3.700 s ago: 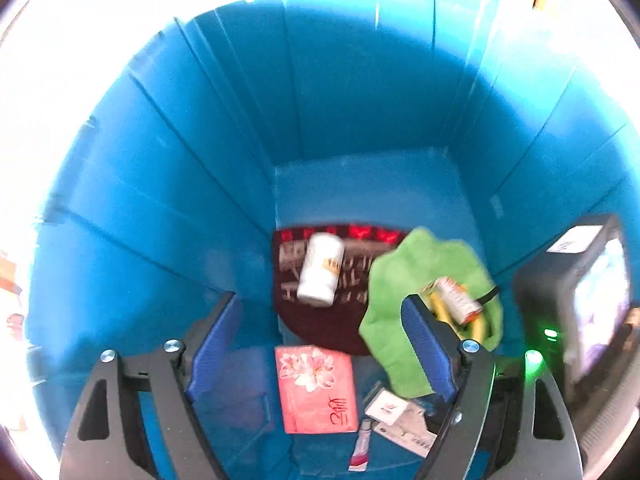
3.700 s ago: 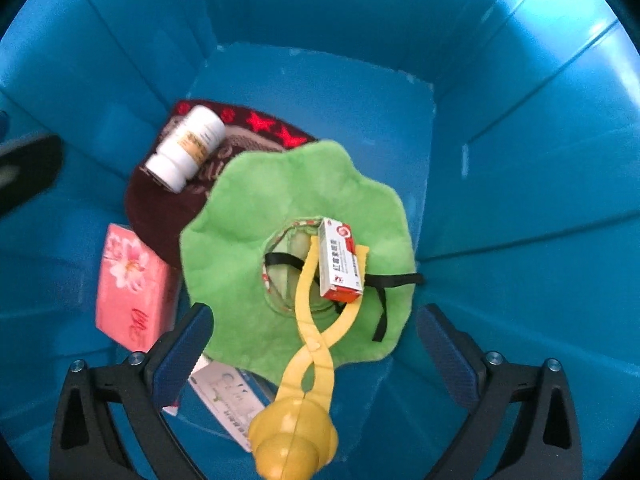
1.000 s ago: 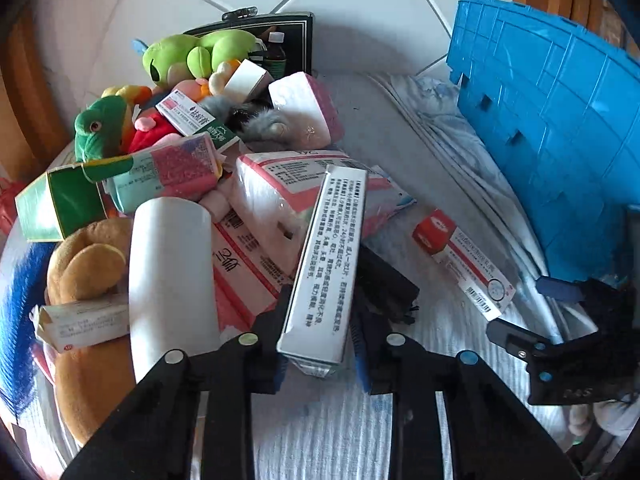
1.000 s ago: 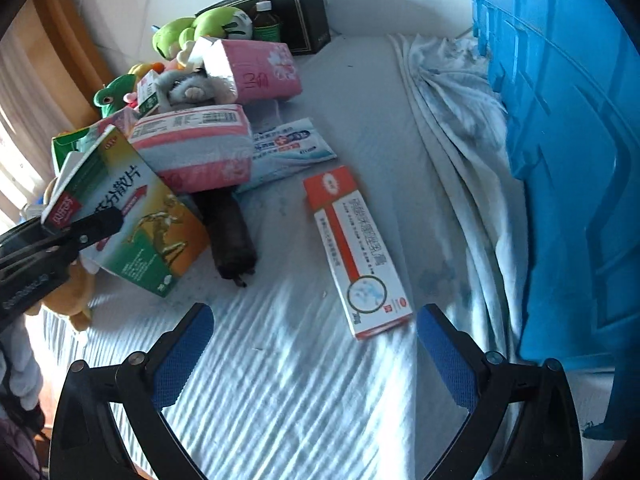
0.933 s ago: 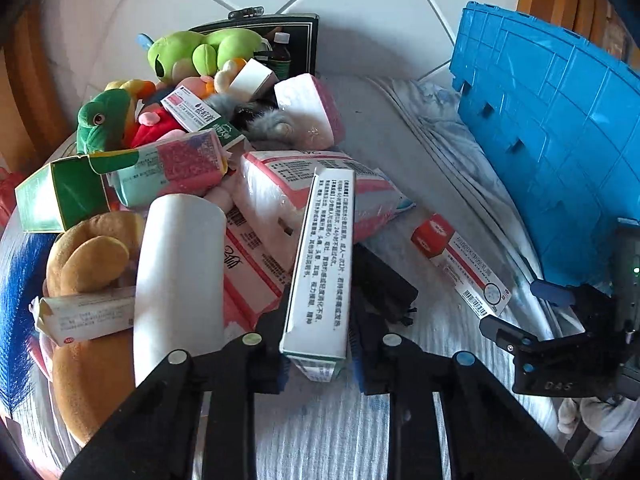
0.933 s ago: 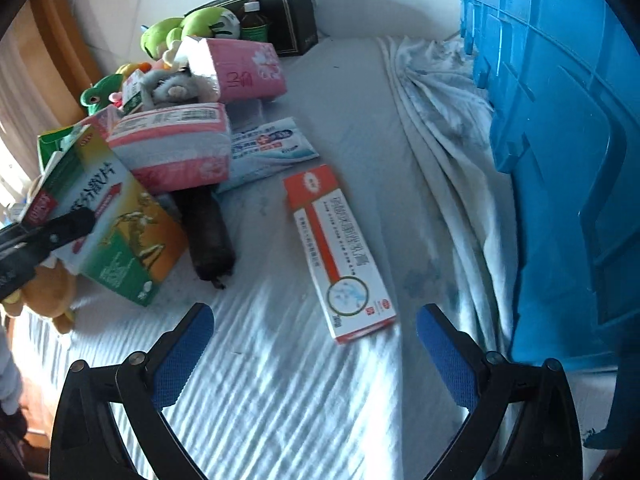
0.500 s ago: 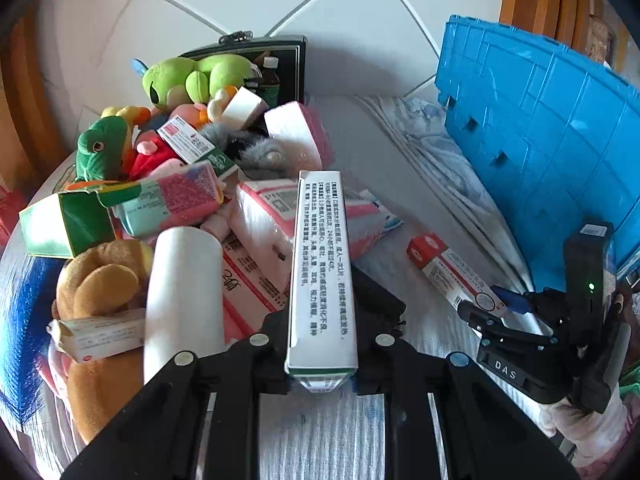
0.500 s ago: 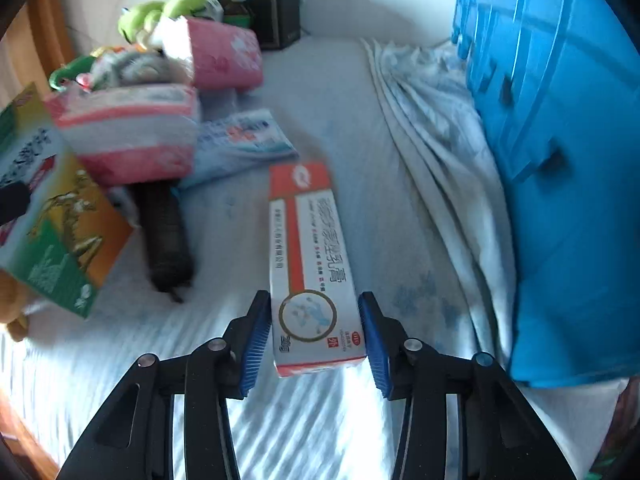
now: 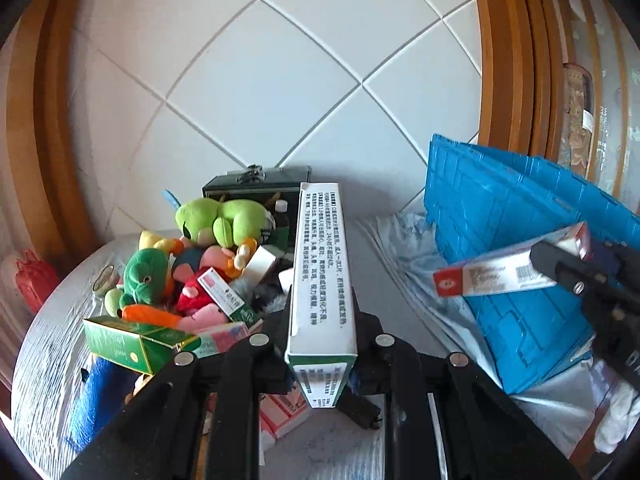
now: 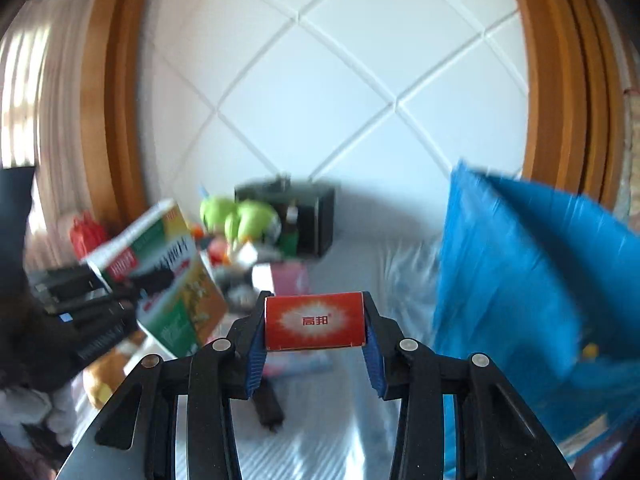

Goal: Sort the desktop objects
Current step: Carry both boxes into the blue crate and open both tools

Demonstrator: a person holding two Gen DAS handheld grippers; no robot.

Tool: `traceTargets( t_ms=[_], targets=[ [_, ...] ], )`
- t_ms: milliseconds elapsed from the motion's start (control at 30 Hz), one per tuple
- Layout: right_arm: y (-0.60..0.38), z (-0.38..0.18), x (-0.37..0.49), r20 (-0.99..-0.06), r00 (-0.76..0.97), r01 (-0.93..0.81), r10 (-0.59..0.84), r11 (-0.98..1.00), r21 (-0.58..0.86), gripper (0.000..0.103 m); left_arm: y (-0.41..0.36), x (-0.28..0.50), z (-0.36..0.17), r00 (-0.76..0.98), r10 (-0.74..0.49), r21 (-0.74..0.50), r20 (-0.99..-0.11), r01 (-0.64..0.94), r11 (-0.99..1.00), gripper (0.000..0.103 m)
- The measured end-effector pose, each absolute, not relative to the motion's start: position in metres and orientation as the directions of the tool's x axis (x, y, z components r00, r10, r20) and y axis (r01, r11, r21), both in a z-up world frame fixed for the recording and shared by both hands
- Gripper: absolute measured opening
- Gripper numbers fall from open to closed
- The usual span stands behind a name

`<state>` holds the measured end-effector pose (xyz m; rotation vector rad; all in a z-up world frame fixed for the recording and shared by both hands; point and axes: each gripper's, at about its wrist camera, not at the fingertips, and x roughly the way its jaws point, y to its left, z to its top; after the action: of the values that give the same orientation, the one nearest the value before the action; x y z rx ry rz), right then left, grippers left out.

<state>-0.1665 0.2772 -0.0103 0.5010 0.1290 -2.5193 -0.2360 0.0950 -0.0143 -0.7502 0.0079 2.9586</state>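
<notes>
Both grippers now carry a box clear of the desk, where a second ago both boxes lay among the clutter. The left gripper has its jaws narrow and clamped on a tall white box, held on edge and pointing away toward the tiled wall. The right gripper has its jaws pressed on the two ends of a red box; a second ago those jaws stood wide above it as it lay flat on the cloth. In the left view the red box hangs at the right, in front of the blue crate. The pile of toys and cartons stays at the far left of the desk. With both picks made and lifted, the sorting of these two items is likely half done: what remains is to carry them right, over the crate's rim, and let go. The right view is blurred, so finer detail there cannot be told.
</notes>
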Motion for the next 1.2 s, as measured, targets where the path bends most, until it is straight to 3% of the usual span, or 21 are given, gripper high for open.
traceTargets(
  t_ms=[167,267,433,633,733,967,1200],
  targets=[
    [0.321,0.050,-0.152,-0.183,-0.877,0.455,-0.444,-0.891,-0.018,0.040,0.121,-0.240,0.019,-0.905,0.125,-0.026,-0.407,-0.125,-0.992,0.018],
    [0.351,0.071,-0.160,-0.129,-0.929,0.355,-0.347,-0.934,-0.045,0.040,0.148,-0.244,0.041,-0.915,0.169,-0.027,-0.367,-0.171,-0.985,0.018],
    [0.412,0.084,-0.197,-0.148,-0.969,0.205,-0.197,-0.978,-0.044,0.040,0.212,-0.247,0.078,-0.923,0.257,-0.011,-0.287,-0.265,-0.964,0.018],
    [0.481,0.060,-0.242,-0.282,-0.957,0.085,-0.072,-0.996,-0.034,0.040,0.305,-0.249,0.104,-0.897,0.362,0.012,-0.252,-0.377,-0.926,0.018],
    [0.510,0.035,-0.265,-0.366,-0.930,0.051,-0.034,-0.998,-0.036,0.040,0.357,-0.256,0.102,-0.859,0.414,0.034,-0.301,-0.443,-0.896,0.018],
    [0.561,0.003,-0.299,-0.556,-0.830,0.078,-0.044,-0.996,-0.037,0.041,0.448,-0.283,0.058,-0.720,0.391,0.090,-0.573,-0.529,-0.844,0.018],
    [0.582,-0.017,-0.311,-0.624,-0.781,0.102,-0.036,-0.992,-0.070,0.041,0.464,-0.284,0.032,-0.661,0.329,0.086,-0.674,-0.513,-0.854,0.018]
  ],
)
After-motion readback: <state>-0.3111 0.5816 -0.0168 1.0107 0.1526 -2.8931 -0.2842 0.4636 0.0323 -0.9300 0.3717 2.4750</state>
